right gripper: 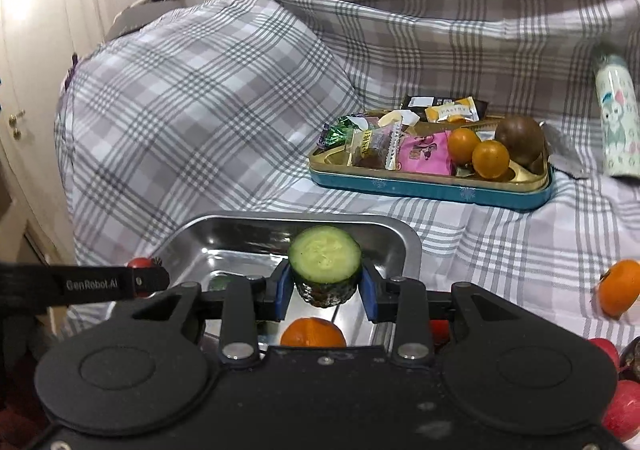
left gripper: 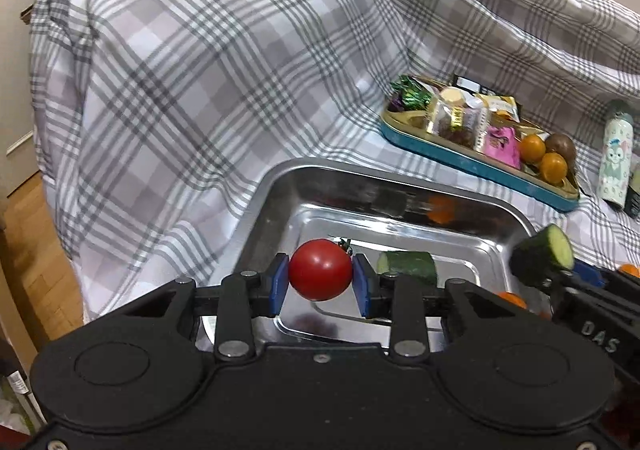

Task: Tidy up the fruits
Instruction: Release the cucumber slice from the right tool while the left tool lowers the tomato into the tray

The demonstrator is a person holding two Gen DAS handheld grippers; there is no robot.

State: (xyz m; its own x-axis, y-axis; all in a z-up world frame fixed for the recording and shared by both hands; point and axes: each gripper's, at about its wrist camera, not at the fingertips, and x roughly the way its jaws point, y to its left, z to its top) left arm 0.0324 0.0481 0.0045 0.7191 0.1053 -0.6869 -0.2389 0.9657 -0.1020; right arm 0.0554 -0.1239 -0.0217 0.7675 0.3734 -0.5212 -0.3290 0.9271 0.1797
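Observation:
My left gripper [left gripper: 320, 277] is shut on a red cherry tomato [left gripper: 320, 270] and holds it above the steel tray [left gripper: 280, 186]. A cucumber piece [left gripper: 412, 265] lies in the tray. My right gripper [right gripper: 325, 282] is shut on another cucumber piece [right gripper: 325, 262], cut face up, above the steel tray [right gripper: 404, 246]; it also shows at the right of the left wrist view [left gripper: 544, 254]. A small orange [right gripper: 313, 333] lies in the tray under it. The tomato [right gripper: 140, 263] shows at the left of the right wrist view.
A teal tin [right gripper: 432, 182] at the back holds wrapped sweets, two small oranges [right gripper: 490, 159] and a brown fruit [right gripper: 519, 144]. A printed bottle [right gripper: 616, 122] lies right of it. An orange [right gripper: 620, 288] and red fruits [right gripper: 624, 406] lie on the checked cloth at right.

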